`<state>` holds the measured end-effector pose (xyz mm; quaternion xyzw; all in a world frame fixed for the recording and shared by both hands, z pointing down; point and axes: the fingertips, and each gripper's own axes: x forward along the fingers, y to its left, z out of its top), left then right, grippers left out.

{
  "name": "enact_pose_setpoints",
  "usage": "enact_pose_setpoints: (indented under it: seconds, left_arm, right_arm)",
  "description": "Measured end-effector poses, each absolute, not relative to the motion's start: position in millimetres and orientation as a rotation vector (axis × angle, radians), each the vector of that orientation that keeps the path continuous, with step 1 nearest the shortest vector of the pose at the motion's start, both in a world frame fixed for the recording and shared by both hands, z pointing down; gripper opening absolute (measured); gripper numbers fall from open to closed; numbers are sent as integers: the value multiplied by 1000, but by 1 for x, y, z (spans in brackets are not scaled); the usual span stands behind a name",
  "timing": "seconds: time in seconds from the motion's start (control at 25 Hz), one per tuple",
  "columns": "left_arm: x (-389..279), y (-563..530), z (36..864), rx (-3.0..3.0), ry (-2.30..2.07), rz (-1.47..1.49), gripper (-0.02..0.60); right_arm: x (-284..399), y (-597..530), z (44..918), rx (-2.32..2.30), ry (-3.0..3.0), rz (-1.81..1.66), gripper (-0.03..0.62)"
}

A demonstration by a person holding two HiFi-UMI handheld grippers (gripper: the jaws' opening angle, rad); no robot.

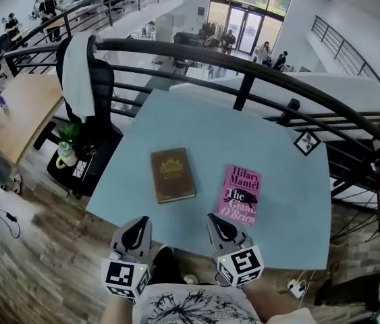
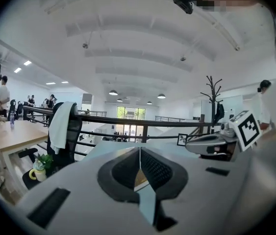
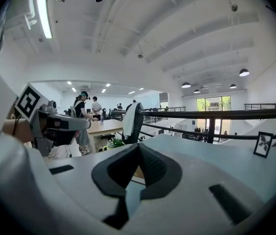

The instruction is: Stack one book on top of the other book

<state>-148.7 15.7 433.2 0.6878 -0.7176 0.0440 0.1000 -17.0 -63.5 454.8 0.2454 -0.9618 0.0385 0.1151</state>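
Holding both tools low at the bottom of the head view, you have the left gripper [image 1: 140, 223] and the right gripper [image 1: 214, 221] pointing up the frame, with their tips at the near edge of the pale blue square table [image 1: 196, 123]. Both pairs of jaws are pressed fully together and grip nothing. In each gripper view the dark ribbed pads [image 2: 153, 169] meet in one thin line.

The brown hardcover book [image 1: 173, 175] lies flat in the lower middle of the table, up the frame from your left gripper and a little back from the near edge. The pink paperback book [image 1: 240, 194] lies flat to its right, closer to the near edge and just up the frame from your right gripper. The two books are apart, with a strip of blue surface between them.

Bare table surface spreads above both books to the far edge, and also to the right of the pink one.

The small black-framed picture [image 1: 306, 142] stands at the upper right corner of the table. The black metal railing [image 1: 243, 69] curves close behind the far edge and down the right side. At upper left, the black office chair with a white cloth over its back [image 1: 82, 73] stands near the left corner. Below it sits the green plant in a pale mug [image 1: 66, 148].
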Motion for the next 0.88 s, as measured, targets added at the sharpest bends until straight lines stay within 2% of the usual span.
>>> enact_pose_setpoints:
  seconds: [0.44,0.8,0.88]
  left_arm:
    - [-247,-88,423,2111,-2074,59,11]
    - [-285,-134,450,2146,-1998,83,11]
    - [-289,-139,467,2155,-1979,107,11]
  right_arm:
    - [-106,-156,486,760,-2703,174,-6]
    - [-144,-202,545,726,-2570,321,-3]
    - [-150,-211,564,693,-2522,375,149]
